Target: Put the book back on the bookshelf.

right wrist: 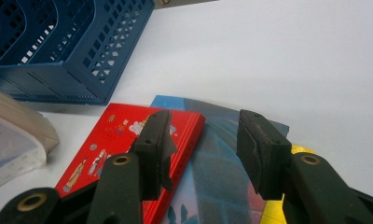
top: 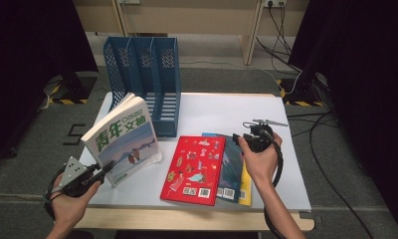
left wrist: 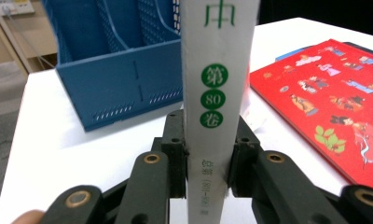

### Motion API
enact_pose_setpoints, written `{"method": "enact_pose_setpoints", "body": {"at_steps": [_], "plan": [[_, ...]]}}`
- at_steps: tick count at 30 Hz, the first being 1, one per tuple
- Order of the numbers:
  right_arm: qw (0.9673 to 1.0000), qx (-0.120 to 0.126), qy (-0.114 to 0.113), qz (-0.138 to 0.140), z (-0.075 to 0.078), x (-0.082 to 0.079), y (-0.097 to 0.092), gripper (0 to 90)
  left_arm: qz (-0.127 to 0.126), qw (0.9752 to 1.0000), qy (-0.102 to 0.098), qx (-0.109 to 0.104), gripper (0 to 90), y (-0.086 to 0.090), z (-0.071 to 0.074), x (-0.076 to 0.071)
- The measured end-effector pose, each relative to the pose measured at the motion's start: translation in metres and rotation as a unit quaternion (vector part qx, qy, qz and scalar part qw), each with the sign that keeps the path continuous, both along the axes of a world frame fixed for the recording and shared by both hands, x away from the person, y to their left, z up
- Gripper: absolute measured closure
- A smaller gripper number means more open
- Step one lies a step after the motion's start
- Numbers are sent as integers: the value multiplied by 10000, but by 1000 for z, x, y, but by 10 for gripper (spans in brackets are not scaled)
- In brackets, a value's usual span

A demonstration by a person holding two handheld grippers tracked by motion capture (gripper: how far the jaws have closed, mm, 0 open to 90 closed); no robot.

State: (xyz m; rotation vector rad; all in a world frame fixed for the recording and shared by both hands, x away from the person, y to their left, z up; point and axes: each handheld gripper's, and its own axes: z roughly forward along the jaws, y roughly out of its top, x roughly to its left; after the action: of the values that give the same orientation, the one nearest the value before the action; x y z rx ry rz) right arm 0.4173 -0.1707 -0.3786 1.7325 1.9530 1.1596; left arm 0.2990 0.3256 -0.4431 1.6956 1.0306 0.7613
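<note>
My left gripper (top: 105, 172) is shut on the spine of a thick white paperback (top: 123, 140) with green characters, held tilted up off the table at the front left. In the left gripper view the white spine (left wrist: 216, 93) stands upright between the jaws of that left gripper (left wrist: 208, 156). A blue slotted file rack (top: 146, 78) stands behind it at the table's back left. A red picture book (top: 194, 169) lies flat on a blue book (top: 231, 172) and a yellow one (top: 246, 189). My right gripper (right wrist: 205, 142) hangs open just above the blue book (right wrist: 222, 163), beside the red book (right wrist: 114, 140).
The white table (top: 227, 112) has bare room to the right and behind the stacked books. Cables (top: 326, 129) trail over the floor at the right. Black curtains flank both sides.
</note>
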Motion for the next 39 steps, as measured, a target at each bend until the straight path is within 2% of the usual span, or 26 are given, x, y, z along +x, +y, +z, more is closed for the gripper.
{"method": "enact_pose_setpoints", "body": {"at_steps": [2,5,9,14,17,20,23,25,27,32,35,39], "plan": [[10000,-3,21,-1,-1,0,1,549,-42,9999,-83,113,724,-3,0,-2],[10000,9,51,-16,-2,0,2,548,-5,10000,-58,-12,726,-2,-1,-2],[10000,5,26,-2,-2,0,3,547,-21,10000,-75,45,726,-4,0,-2],[10000,12,29,2,-5,0,1,545,-6,9999,-135,-10,690,-6,1,1],[10000,11,48,-9,-7,-1,1,544,-5,9996,-277,-114,623,-13,11,8],[10000,21,65,2,-8,0,2,541,-80,9982,-566,-178,599,-24,27,19],[10000,-3,41,30,-7,-1,3,539,-197,9972,-668,-271,578,-31,38,31],[10000,8,40,29,-7,-1,2,538,-225,9967,-716,-310,585,-30,42,37],[10000,22,49,-13,-6,-1,1,537,-263,9960,-745,-419,633,-28,45,39],[10000,10,90,12,-7,-1,0,531,-62,9948,-898,-473,697,-17,48,40],[9999,3,107,9,-9,-2,-1,530,-24,9945,-869,-577,717,-12,48,42],[9999,51,157,-41,-11,-2,-3,529,-39,9944,-882,-577,723,-12,47,42]]}}
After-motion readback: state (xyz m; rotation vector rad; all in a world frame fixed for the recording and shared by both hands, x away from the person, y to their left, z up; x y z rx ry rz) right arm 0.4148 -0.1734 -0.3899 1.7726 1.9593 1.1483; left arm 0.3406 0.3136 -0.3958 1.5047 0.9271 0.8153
